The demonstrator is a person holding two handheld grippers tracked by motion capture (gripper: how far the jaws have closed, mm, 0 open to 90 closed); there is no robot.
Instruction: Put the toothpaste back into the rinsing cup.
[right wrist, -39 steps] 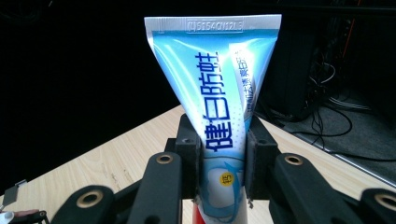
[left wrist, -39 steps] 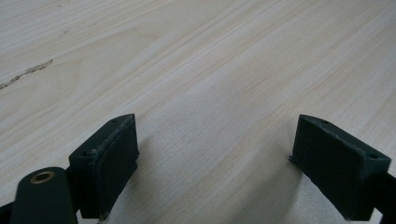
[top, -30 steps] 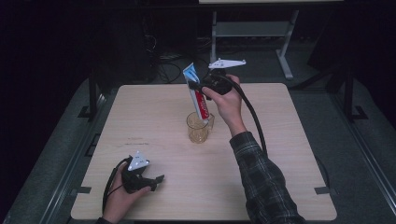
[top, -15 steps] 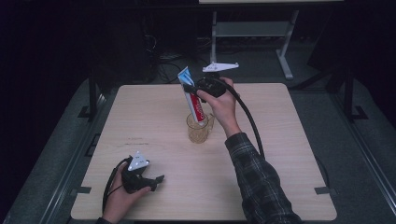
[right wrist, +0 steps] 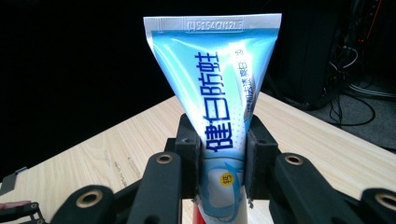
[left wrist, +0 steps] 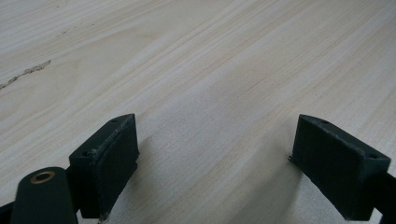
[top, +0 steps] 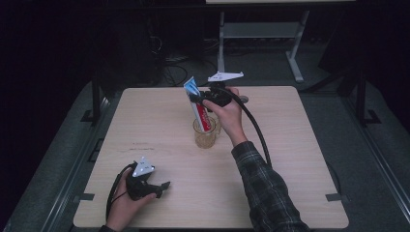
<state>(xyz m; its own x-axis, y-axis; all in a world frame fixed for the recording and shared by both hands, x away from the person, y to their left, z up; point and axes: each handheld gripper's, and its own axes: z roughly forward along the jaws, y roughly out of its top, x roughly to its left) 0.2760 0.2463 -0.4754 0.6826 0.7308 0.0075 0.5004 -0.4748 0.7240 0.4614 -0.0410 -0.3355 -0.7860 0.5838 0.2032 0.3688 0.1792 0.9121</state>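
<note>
My right gripper [right wrist: 223,158] is clamped on the toothpaste tube [right wrist: 219,88], pads squeezing its lower body, crimped end up. In the high view the tube [top: 196,99] leans over the glass cup [top: 205,133], its red lower end dipping inside the rim. I'd say it's nearly in: what's left is to let go and pull clear. The tube carries bold blue Chinese characters and a stamped code along the crimp, too fine to read surely. My left gripper [top: 145,183] rests near the table [top: 290,159] edge, jaws wide, nothing between them.
</note>
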